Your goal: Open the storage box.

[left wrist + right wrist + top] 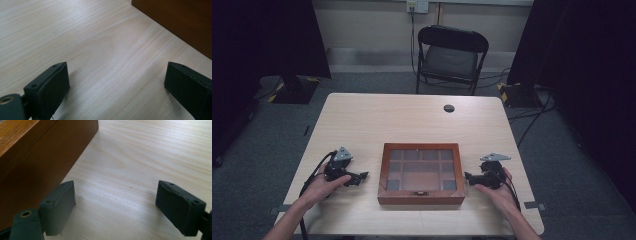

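Note:
A brown wooden box (420, 173) with a glass lid over several compartments sits shut near the table's front edge. My left gripper (360, 176) rests on the table a little to the box's left, jaws pointing at it. In the left gripper view that gripper (117, 82) is open over bare wood, with the box's side (180, 22) at the upper right. My right gripper (468, 177) lies close to the box's right side. Seen from its own camera, the right gripper (116, 200) is open and empty, and the box's wall (42, 162) stands just left of its left jaw.
The light wooden table (377, 120) has a round cable hole (449, 108) near its far edge. A black folding chair (451, 57) stands behind the table. Dark curtains and stands flank the room, and cables lie on the grey floor.

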Available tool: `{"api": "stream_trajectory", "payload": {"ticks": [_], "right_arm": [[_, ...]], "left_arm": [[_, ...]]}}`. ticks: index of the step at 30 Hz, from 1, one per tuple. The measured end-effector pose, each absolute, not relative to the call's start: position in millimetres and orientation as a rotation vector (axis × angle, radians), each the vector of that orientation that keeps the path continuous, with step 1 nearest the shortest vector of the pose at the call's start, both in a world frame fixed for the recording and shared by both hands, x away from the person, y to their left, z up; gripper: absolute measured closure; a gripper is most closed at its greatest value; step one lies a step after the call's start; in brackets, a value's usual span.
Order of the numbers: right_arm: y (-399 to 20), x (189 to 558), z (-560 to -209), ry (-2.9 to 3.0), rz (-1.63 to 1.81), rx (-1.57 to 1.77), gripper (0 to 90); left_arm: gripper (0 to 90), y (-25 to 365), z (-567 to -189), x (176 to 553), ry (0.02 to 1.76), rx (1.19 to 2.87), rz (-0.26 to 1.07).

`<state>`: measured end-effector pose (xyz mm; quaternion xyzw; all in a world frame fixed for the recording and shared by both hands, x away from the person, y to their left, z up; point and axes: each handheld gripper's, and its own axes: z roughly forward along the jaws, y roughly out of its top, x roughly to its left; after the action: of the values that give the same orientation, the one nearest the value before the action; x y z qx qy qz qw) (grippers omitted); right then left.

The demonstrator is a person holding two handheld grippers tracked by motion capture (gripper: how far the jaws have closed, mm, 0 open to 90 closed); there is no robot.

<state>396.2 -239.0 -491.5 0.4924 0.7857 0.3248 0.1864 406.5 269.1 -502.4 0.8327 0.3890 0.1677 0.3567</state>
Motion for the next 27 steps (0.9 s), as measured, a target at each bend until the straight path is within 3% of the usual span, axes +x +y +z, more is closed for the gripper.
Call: {"api": "stream_trajectory", "payload": {"ticks": [22,27], "right_arm": [[-242,397,-481,2.201,0.959,1.408,24.2],[-239,393,-465,2.191,1.034,1.392,28.5]], "left_arm": [[5.2,269,-502,406,1.005,2.15,0.433],[5.2,269,-502,406,1.004,2.15,0.433]]}}
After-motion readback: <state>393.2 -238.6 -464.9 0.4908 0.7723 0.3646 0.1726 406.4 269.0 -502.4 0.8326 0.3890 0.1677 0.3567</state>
